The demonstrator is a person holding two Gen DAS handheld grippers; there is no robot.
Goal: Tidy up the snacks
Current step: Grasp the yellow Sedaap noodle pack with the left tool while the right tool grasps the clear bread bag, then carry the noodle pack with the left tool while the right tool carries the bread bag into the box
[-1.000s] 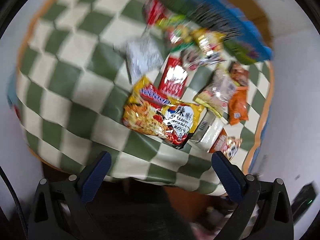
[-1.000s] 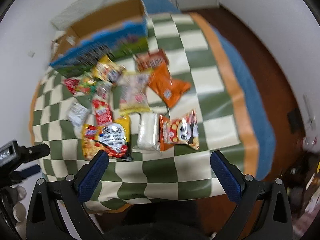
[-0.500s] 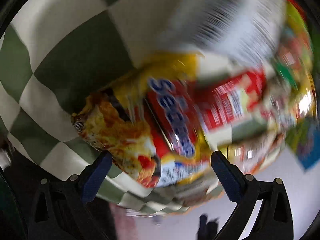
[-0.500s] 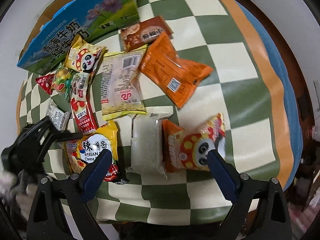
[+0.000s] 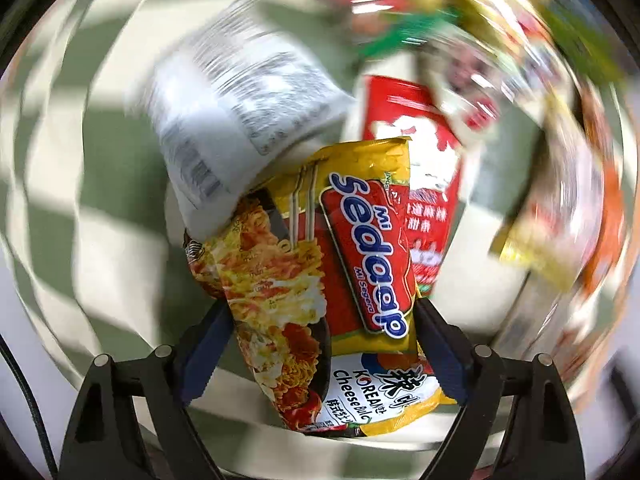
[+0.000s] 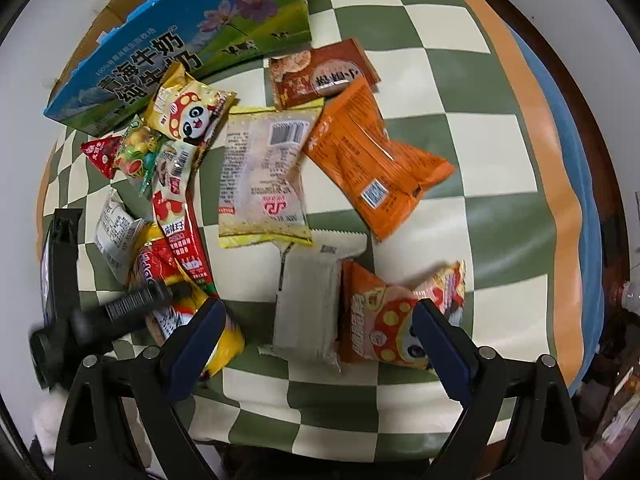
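Observation:
Snack packets lie on a green-and-white checked table. In the left wrist view my left gripper (image 5: 320, 344) is closed on the yellow Mi Sedaap noodle packet (image 5: 320, 264), which looks raised off the blurred table, a white packet (image 5: 240, 120) behind it. In the right wrist view the left gripper (image 6: 120, 308) shows at lower left with that packet (image 6: 160, 268). My right gripper (image 6: 316, 336) is open above a white packet (image 6: 308, 312) and a red panda packet (image 6: 392, 320), touching neither.
A blue milk carton box (image 6: 180, 40) stands at the table's back left. An orange packet (image 6: 372, 160), a pale yellow packet (image 6: 264, 176), a brown packet (image 6: 320, 72) and a second panda packet (image 6: 188, 108) lie mid-table. The table edge (image 6: 560, 184) runs along the right.
My left gripper dropped to the noodle packet, closed on it and raised it. My right gripper moved lower and closer over the white and panda packets, staying open.

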